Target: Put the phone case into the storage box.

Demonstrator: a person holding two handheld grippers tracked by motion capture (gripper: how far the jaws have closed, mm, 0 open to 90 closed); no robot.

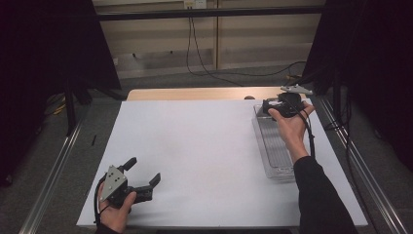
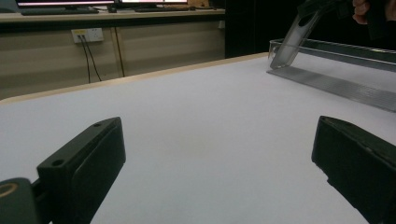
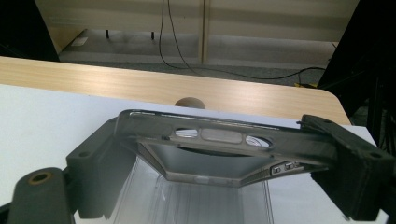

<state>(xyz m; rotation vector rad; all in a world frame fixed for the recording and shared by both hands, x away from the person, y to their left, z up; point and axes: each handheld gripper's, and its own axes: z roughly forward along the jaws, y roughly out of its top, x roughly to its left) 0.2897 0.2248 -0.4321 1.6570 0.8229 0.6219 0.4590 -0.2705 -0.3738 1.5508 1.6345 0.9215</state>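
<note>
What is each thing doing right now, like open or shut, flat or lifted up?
Left hand-held gripper: open, holding nothing, low over the white table.
Right hand-held gripper: shut on the clear tray's far end.
Clear tray: empty, its far end gripped and seemingly raised.

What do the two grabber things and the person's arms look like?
Both grippers, left and right, are black with two blocky jaws showing screw holes. Each carries a grey three-cornered plate and trails a black cable. The right arm wears a black sleeve.
</note>
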